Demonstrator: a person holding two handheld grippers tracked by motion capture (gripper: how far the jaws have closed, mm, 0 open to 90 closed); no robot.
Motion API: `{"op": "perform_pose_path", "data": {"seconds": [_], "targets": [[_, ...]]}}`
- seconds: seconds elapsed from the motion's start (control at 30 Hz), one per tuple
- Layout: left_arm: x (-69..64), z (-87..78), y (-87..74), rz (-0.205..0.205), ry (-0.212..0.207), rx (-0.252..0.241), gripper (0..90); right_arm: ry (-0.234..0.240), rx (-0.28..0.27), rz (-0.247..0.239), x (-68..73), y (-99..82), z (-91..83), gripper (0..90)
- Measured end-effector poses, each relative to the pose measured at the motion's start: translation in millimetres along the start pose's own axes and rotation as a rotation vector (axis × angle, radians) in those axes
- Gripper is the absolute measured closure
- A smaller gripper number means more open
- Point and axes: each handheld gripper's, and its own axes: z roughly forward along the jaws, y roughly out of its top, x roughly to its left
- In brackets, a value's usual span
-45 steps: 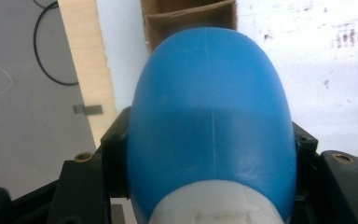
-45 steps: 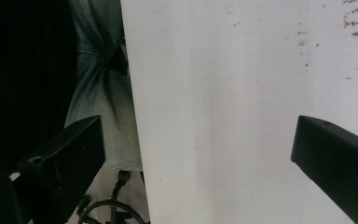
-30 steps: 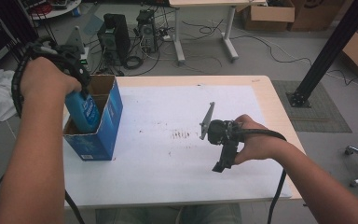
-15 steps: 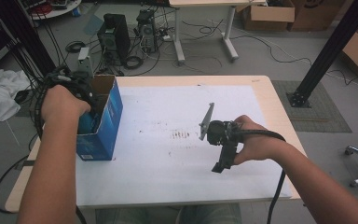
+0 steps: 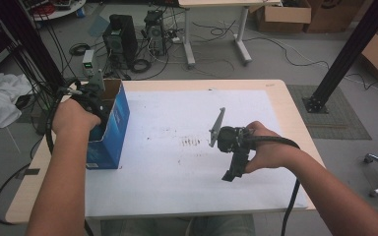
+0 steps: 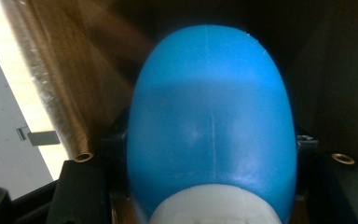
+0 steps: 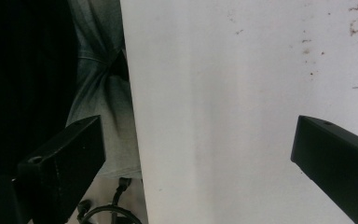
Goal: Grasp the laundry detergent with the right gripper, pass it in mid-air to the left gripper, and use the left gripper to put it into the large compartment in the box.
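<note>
In the left gripper view a blue bottle (image 6: 209, 116) with a white cap (image 6: 214, 210) sits between my black jaws, which press on its sides, with brown cardboard walls around it. In the high view my left gripper (image 5: 92, 98) reaches down into the open blue box (image 5: 109, 132) at the table's left edge, and the bottle is hidden inside. My right gripper (image 5: 234, 169) rests on the white sheet (image 5: 167, 182) right of centre. Its jaws stand wide apart with nothing between them (image 7: 196, 154).
Brown smudges (image 5: 192, 141) mark the sheet near its middle. The table's front edge and the person's lap (image 7: 98, 93) show past the right gripper's jaws. Computer towers (image 5: 120, 32), cables and a white cloth (image 5: 0, 101) lie on the floor behind and left.
My left hand has sunk with the blue bottle from above the box down into it, so the bottle no longer shows from above. The right hand has kept still.
</note>
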Motion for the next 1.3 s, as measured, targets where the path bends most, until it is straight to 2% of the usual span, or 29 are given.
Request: {"op": "perform_pose_path", "data": {"seconds": [0.33,0.47,0.63,0.87,1.03,1.3], "targets": [[3.1,0.8,-1.0,0.008,-0.011,-0.016,38.1,0.001,0.002,0.002,-1.0,1.4,1.3,2.8],[5.2,1.1,-3.0,-0.001,-0.018,-0.040,38.1,0.007,0.001,-0.002,-0.4,2.7,1.0,2.8],[3.6,1.0,-5.3,-0.010,-0.008,-0.082,37.6,0.000,0.005,-0.002,1.0,4.3,-0.7,2.8],[2.2,-3.2,-7.5,-0.002,0.010,-0.112,36.8,0.003,0.007,-0.004,2.8,3.9,0.8,2.8],[0.0,-7.9,-8.3,0.012,0.008,-0.106,30.9,-0.001,0.004,-0.002,2.5,3.9,0.2,2.8],[0.2,-12.5,-9.7,0.011,0.000,-0.105,30.4,-0.001,0.000,-0.007,3.5,4.1,0.5,2.8]]}}
